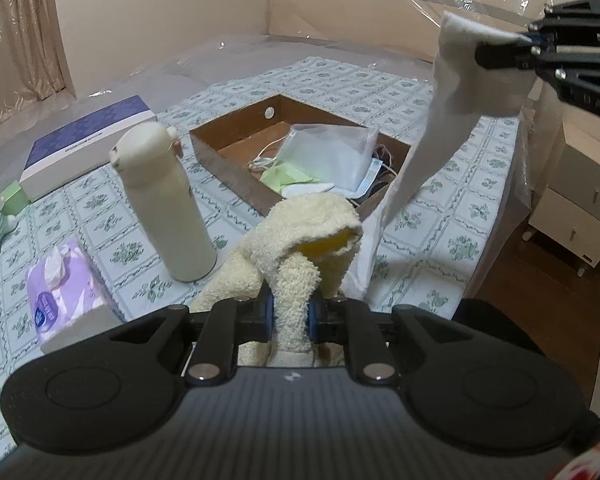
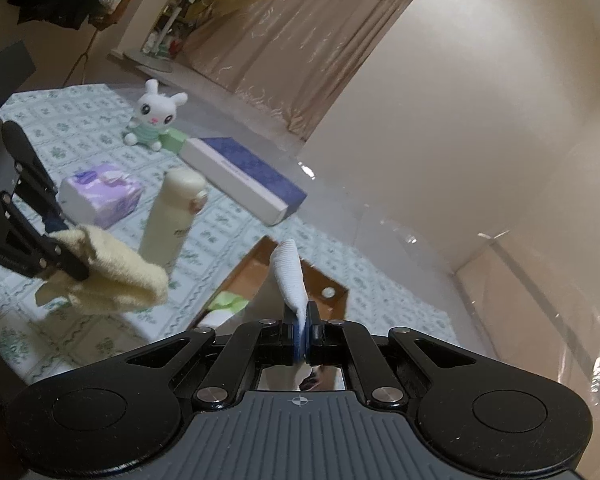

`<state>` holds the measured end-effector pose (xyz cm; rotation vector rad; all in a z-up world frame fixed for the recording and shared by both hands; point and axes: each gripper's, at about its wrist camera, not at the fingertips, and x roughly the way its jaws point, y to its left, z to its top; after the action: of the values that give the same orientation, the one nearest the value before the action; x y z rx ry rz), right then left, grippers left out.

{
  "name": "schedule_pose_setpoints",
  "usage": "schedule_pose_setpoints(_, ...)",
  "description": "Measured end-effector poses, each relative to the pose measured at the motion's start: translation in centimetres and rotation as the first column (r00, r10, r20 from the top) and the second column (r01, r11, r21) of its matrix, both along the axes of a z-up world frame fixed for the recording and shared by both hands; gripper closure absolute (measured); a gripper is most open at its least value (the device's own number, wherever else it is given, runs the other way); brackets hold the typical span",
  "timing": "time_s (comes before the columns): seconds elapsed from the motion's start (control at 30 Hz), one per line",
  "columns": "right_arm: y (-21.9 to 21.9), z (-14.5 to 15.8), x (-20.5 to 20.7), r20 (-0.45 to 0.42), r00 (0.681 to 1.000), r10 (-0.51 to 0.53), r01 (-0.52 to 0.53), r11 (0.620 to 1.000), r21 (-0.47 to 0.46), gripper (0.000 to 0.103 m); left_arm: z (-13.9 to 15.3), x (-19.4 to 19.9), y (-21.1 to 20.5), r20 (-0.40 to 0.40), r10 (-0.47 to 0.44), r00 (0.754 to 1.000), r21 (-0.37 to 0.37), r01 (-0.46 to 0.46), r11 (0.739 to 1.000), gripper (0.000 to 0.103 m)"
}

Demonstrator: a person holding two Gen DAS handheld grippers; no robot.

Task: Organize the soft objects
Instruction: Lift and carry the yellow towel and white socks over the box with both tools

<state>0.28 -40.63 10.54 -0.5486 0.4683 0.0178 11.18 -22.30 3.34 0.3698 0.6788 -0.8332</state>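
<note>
floral-sheeted bed, curtained room

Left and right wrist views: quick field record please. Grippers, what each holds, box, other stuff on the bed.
left gripper: shut on cream fuzzy sock
right gripper: shut on white sock, hanging in the air
cardboard box: open, holds plastic bag and cables
bottle: cream, upright, beside the box
tissue pack: purple, near the bottle
bunny toy: sitting by the blue and white box
</note>
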Motion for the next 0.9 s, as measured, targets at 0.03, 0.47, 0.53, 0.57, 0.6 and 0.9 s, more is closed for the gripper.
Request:
schedule_pose_setpoints(0.03,-0.1,0.2,0.2,0.008,1.000,-0.001,0.001,1.000,-0.005,0.100,0.1,0.1,-0.2,0.002,-0.003,1.000,-0.002,0.003,1.000,0.089)
schedule_pose_setpoints(0.47,-3.1,5.1,4.5,0.151,0.989,0.000,0.013,0.996,-0.086,0.100,3.5,3.7,-5.2,0.018,0.010,1.000,-0.080,-0.008,0.997,0.089)
schedule_pose_setpoints(0.53,-3.8,5.7,5.8,0.171,0.985,0.004,0.012,0.996,-0.091,0.100,4.2,4.6,-6.2,0.020,0.020,1.000,-0.095,-0.018,0.995,0.089)
schedule_pose_setpoints(0.57,-4.1,6.0,6.5,0.181,0.983,0.005,0.012,0.995,-0.094,0.100,4.4,5.0,-6.7,0.021,0.025,0.999,-0.100,-0.023,0.995,0.089)
schedule_pose_setpoints(0.6,-4.5,6.3,7.4,0.190,0.982,0.006,0.013,0.995,-0.097,0.100,4.6,5.4,-7.1,0.023,0.031,0.999,-0.103,-0.029,0.994,0.089)
schedule_pose_setpoints(0.9,-8.2,6.3,15.9,0.236,0.972,0.003,0.016,0.997,-0.081,0.100,4.4,10.8,-11.1,0.005,0.126,0.992,-0.135,-0.124,0.983,0.089)
